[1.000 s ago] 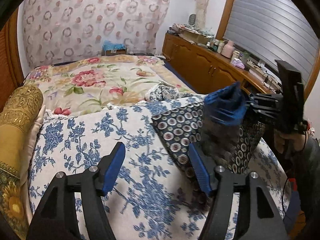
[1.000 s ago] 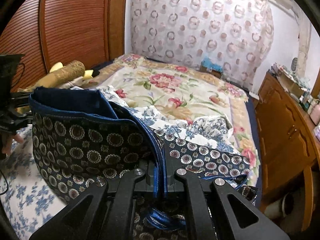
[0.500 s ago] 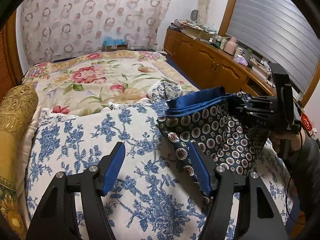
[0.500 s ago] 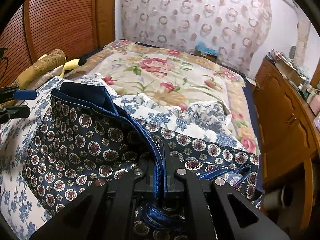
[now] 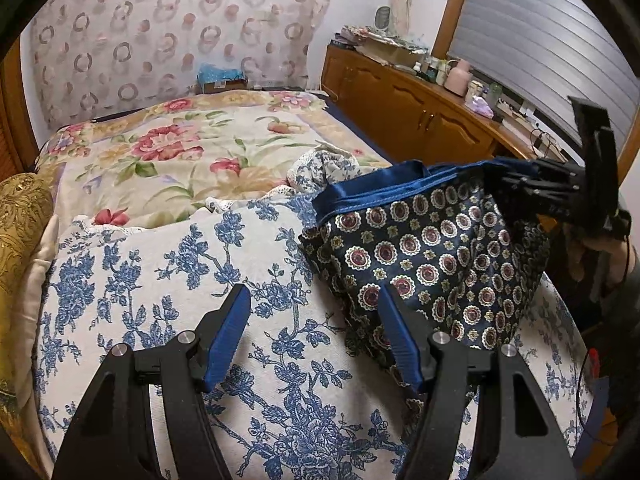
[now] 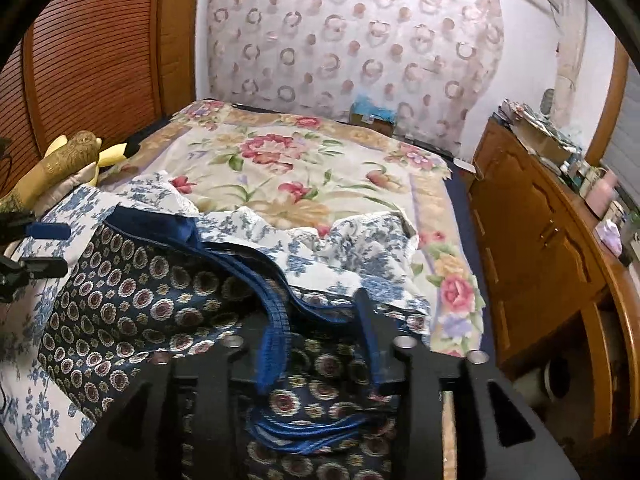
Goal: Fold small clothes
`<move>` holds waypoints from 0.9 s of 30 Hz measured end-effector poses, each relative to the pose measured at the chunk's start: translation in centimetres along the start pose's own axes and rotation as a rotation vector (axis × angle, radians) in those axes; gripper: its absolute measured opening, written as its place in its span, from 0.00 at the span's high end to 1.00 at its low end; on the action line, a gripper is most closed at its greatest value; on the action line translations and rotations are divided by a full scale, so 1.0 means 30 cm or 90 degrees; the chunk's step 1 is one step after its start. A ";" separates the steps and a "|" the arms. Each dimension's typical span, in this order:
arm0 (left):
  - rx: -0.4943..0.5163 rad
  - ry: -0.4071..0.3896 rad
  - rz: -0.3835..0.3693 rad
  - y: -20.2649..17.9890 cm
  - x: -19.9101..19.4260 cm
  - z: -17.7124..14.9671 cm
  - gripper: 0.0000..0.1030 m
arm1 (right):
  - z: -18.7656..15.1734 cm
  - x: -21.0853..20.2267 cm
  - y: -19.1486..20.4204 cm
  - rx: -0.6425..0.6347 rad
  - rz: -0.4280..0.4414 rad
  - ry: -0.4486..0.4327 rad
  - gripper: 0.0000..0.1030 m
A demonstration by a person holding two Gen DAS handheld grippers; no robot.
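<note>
Right, left wrist view first: your left gripper hangs over the blue-and-white floral cover w/ its blue pads spread apart and nothing between them. The right-hand pad sits just beside the near lower edge of the navy patterned garment, but whether it touches the cloth can't be told. That garment, dark w/ round medallion print and a plain blue waistband, stands up off the cover at the right side of the bed, its top edge lifted toward your right gripper, which shows here from the side w/ your hand behind it. Beyond lie the pink-flowered bedspread, a crumpled blue-white cloth and a wooden cabinet along the wall. A gold bolster is at the left edge.

Right wrist view: your right gripper has just been opening; its jaws now stand apart w/ the blue waistband lying between them, draped along the left finger. The pads no longer pinch it. Frame is blurred close in, so finer contact can't be told. The garment slumps left of the fingers over the floral cover, and more of it bunches under the gripper. Your left gripper pokes in at the far left edge, jaws parted.
</note>
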State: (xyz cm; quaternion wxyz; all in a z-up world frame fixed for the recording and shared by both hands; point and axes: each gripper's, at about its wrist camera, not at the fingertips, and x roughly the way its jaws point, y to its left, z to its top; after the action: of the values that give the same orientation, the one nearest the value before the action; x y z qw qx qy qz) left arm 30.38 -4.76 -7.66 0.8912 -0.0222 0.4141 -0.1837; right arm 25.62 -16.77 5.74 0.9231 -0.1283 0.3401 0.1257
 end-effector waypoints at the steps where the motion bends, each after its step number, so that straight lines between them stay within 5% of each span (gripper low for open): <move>1: -0.001 0.002 -0.002 0.000 0.006 0.000 0.35 | 0.000 -0.005 -0.001 0.002 0.004 0.000 0.54; 10: -0.004 0.017 -0.007 -0.007 0.056 0.019 0.35 | -0.037 -0.099 -0.036 0.042 0.048 -0.036 0.41; 27: -0.010 0.046 -0.003 -0.006 0.188 0.081 0.35 | -0.150 -0.102 -0.108 0.080 0.008 0.049 0.36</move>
State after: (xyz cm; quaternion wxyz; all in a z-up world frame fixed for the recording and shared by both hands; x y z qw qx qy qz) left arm 35.47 -7.16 -10.15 0.8751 -0.0230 0.4475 -0.1831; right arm 21.71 -21.71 4.95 0.9147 -0.0728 0.3835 0.1048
